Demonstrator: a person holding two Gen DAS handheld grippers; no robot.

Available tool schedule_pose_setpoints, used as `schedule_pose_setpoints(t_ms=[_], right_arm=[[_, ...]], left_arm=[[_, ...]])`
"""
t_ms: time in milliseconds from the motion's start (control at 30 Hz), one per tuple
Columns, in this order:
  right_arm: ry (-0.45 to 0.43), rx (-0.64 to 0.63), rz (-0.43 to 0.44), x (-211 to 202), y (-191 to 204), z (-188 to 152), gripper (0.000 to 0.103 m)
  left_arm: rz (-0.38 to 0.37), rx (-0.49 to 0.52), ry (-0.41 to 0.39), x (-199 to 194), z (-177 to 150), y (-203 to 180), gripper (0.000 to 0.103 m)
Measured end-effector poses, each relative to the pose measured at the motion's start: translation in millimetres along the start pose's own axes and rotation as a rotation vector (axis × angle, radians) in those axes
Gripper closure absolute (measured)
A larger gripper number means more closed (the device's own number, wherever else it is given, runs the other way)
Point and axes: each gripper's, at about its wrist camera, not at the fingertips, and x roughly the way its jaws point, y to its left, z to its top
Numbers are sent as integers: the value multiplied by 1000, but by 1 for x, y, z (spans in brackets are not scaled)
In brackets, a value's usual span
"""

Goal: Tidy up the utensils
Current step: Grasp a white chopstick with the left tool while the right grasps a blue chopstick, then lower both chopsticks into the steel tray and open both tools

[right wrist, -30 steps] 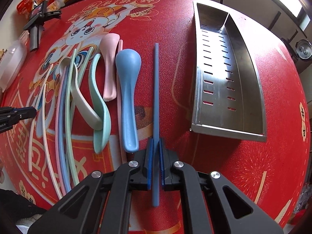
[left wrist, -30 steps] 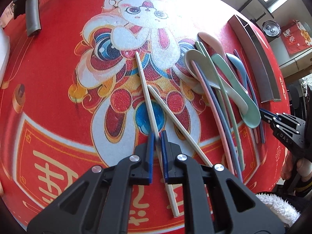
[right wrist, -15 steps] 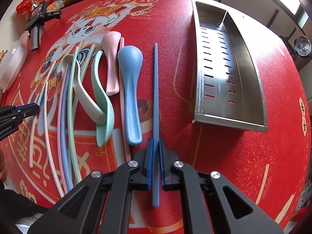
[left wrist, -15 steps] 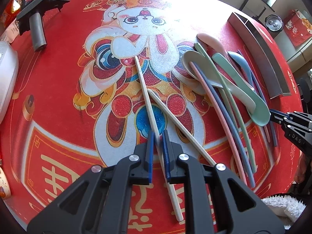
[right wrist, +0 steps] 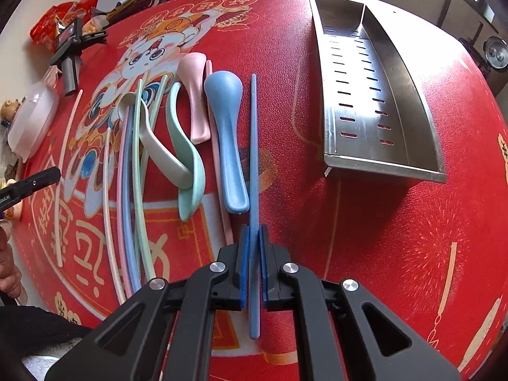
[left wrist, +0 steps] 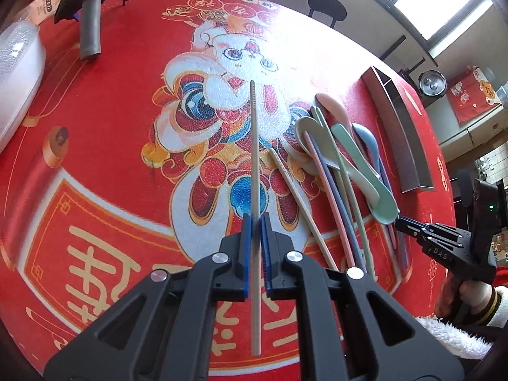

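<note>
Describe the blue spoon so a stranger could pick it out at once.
Start at the slotted stainless steel tray on the red printed mat, then move left to the fan of pastel utensils. The blue plastic spoon is the nearest spoon to the tray, bowl pointing away, the only blue one among pink, green and cream.

Lighting: bright daylight from windows at the upper right. Glare: washed-out patch on the red mat toward its far edge, left wrist view; sheen on the steel tray. Shadows: soft and short. Focus: sharp at centre. Distortion: strong fisheye curvature, dark vignetted corners, slight softness at the rims.
</note>
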Motion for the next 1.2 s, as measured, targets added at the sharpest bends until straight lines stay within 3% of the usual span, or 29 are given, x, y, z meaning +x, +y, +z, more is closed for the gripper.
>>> schedule_pose_setpoints(t_ms=[233,767,1067,1200], right_arm=[[-78,-17,27,-26,6,3,97],[-146,100,45,-52,-24,4,97],[-156,148,-16,-60,-72,41,97],[-147,133,-59,-54,-87,68,97]], left_arm=[[-49,-32,-15,-18,-1,6,93],[-138,11,13,-21,35,-40,93],[-234,52,50,6,88,-112,93],[-311,10,88,36,125,-155,93]])
